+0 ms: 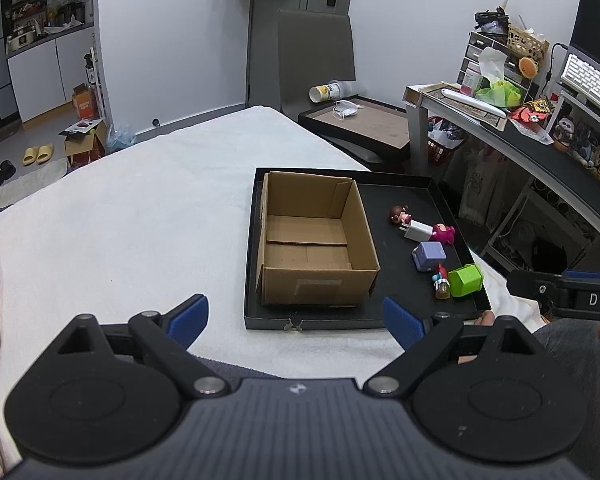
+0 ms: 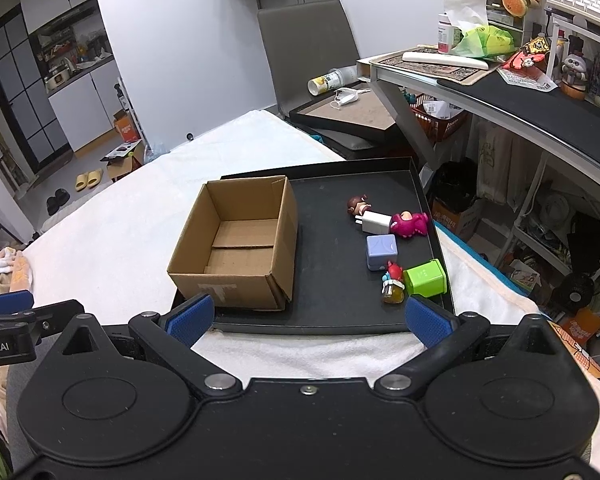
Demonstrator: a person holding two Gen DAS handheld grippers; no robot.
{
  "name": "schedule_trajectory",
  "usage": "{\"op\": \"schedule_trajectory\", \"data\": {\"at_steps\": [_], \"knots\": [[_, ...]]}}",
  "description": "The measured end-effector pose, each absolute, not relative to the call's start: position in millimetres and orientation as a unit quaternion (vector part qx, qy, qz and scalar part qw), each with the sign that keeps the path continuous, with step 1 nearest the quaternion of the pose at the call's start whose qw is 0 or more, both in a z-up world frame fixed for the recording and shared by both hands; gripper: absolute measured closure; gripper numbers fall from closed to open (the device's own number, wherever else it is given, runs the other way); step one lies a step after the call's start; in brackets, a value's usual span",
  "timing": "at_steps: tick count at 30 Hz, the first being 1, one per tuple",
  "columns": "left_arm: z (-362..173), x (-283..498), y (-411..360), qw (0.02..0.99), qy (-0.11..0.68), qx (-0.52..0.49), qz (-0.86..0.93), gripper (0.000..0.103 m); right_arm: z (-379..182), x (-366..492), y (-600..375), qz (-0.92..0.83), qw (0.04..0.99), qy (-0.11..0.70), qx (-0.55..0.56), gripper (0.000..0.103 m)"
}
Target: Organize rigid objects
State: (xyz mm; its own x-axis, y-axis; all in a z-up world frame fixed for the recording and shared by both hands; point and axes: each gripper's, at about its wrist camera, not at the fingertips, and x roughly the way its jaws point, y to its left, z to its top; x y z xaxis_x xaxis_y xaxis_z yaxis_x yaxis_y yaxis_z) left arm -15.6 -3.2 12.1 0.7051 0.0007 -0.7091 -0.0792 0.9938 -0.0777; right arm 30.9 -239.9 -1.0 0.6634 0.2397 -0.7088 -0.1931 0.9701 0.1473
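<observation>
Nearest the cameras, both handheld grippers hover low over a white towel-covered surface (image 1: pixel 140 208), each with its blue-padded fingers spread wide and holding nothing: the left gripper (image 1: pixel 296 318) faces the near edge of a black tray (image 1: pixel 340 322), and the right gripper (image 2: pixel 310 314) sits just short of the same tray's near rim. On the tray's left half stands an open cardboard box (image 2: pixel 236 248), and its floor looks completely bare, so by my reading no sorting has been done yet. To the right of the box, a loose cluster of small rigid items lies on the tray, from near to far: a green cube-shaped container (image 2: pixel 425 278) tipped on its side, touching a tiny red-capped figurine (image 2: pixel 392 284); a lavender cube (image 2: pixel 381 251); a white charger plug (image 2: pixel 376 222) beside a magenta bear toy (image 2: pixel 410 222); and farthest, a brown-haired doll figure (image 2: pixel 358 204). All six apparently remain to be moved, presumably into the box.
</observation>
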Motion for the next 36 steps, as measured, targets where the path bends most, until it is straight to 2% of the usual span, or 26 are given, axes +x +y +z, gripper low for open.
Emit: {"op": "schedule_trajectory", "data": {"at_steps": [24,36], "knots": [[-1.2,3.7,6.5,0.914,0.401,-0.058,0.022,0.010,-9.1,41.5,-247.1,0.111,0.915,0.384,0.053,0.000],[-16.0,25.8,14.7,0.906,0.418,-0.061,0.031,0.010,-26.0,70.2,-259.6,0.084,0.909,0.405,0.061,0.000]]}}
